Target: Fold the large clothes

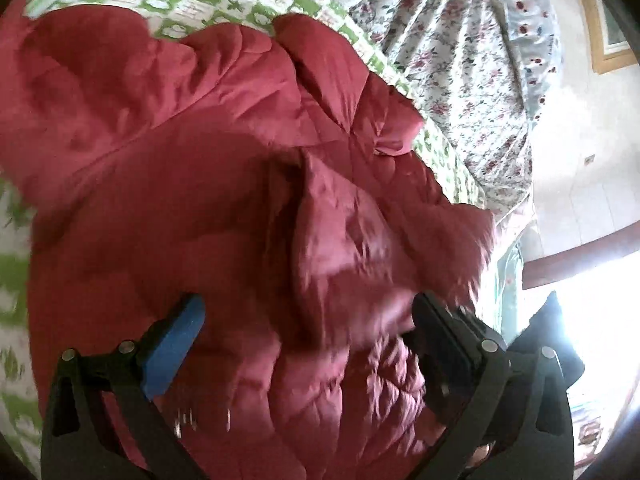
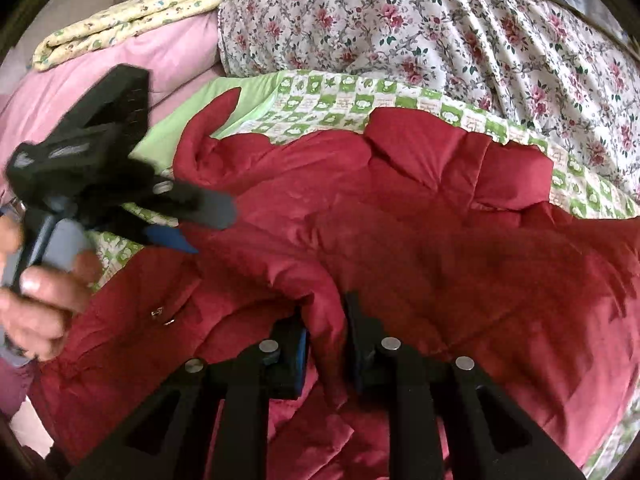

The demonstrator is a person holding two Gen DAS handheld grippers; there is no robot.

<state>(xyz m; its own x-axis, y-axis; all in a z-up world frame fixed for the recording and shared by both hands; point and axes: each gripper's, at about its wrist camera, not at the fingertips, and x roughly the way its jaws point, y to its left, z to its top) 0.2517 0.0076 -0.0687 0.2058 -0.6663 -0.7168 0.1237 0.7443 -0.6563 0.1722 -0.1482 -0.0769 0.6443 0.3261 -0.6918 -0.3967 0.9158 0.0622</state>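
A big red quilted jacket (image 2: 420, 216) lies spread on a green-and-white checked sheet (image 2: 320, 108) on the bed. It fills the left wrist view (image 1: 180, 160) too. My left gripper (image 1: 308, 312) is open just above the jacket, with nothing between its fingers. It also shows in the right wrist view (image 2: 204, 224), held in a hand at the jacket's left side. My right gripper (image 2: 326, 320) is shut on a raised fold of the jacket near its front edge.
A floral quilt (image 2: 460, 28) is bunched behind the jacket. A pink blanket (image 2: 120, 68) and a folded yellow quilt (image 2: 132, 16) lie at the back left. A wall and a picture frame (image 1: 600, 40) show at the right of the left wrist view.
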